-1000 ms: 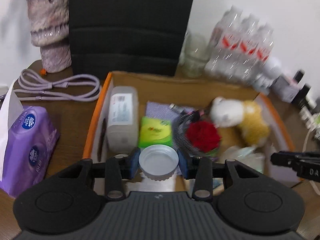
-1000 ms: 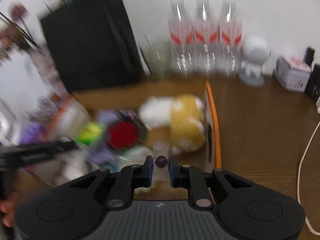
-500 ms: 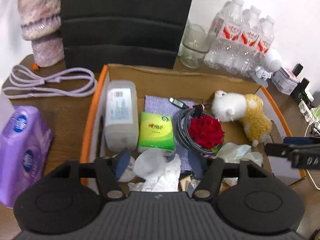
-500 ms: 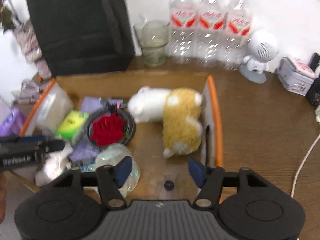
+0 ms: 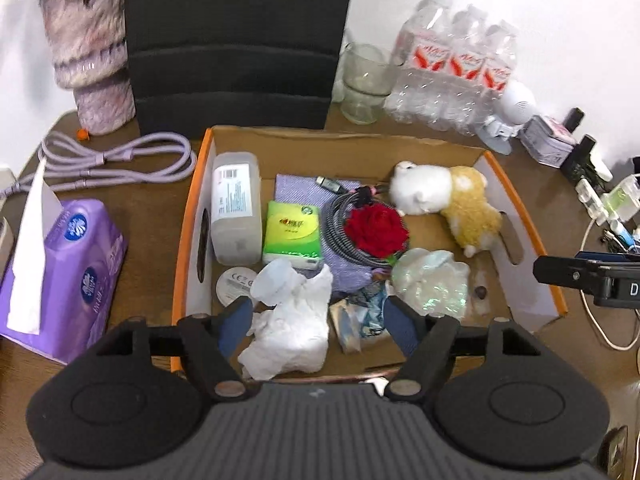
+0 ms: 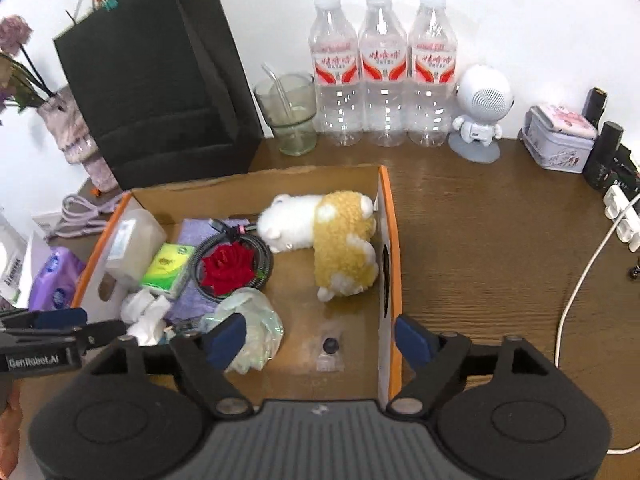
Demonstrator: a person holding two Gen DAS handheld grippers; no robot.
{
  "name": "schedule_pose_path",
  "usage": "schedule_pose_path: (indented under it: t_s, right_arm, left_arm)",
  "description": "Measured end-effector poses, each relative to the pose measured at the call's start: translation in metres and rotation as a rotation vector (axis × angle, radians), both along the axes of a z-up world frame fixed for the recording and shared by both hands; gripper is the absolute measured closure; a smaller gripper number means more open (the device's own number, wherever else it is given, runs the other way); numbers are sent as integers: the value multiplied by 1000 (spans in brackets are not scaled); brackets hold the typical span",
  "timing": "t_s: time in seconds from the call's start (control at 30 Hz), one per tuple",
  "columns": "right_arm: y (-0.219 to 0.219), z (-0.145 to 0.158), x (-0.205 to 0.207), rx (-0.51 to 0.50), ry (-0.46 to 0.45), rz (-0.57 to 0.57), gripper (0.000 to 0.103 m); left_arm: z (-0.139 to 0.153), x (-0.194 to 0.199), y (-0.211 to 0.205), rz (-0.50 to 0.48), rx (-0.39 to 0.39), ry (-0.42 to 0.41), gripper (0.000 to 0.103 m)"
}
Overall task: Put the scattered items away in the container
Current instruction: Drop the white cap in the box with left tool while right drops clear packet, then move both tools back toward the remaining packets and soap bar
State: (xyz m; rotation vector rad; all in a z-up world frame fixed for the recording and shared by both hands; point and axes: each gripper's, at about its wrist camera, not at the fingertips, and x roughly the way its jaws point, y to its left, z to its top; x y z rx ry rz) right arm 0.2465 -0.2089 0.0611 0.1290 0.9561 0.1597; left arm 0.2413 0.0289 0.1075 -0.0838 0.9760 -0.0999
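Two hand-held grippers hover over a cardboard box w/ orange edges on a wooden table. Left gripper: jaws wide and opening, nothing held; below them, in the box's near-left part, lie a white lid and crumpled tissue. Right gripper: jaws wide, opening, empty; a wrapped dark candy lies on the box floor near the right wall, apart from the pads. Plush toy and red rose also inside.
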Motion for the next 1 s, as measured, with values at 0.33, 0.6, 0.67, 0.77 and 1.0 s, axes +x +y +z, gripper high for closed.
schedule_pose_path:
  t_s: [0.33,0.6,0.67,0.77,1.0]
  right_arm:
    - [8,-39,-76,36,-423,-61,16]
    - [20,-46,-108,-11,-551,-59,16]
    - [21,-45,-124,-14,-556,-60,16]
    - [21,-47,-159,6,-563,-55,13]
    - [26,-70,-227,36,-560,29,9]
  left_arm:
    - [-18,-103,-19,84,157,-646,5]
    - [-28,-130,-17,136,175,-634,5]
    - [-31,-149,-15,162,179,-610,3]
    - [-48,-191,-4,167,55,-575,1]
    - [-69,-271,-3,175,-63,-572,1]
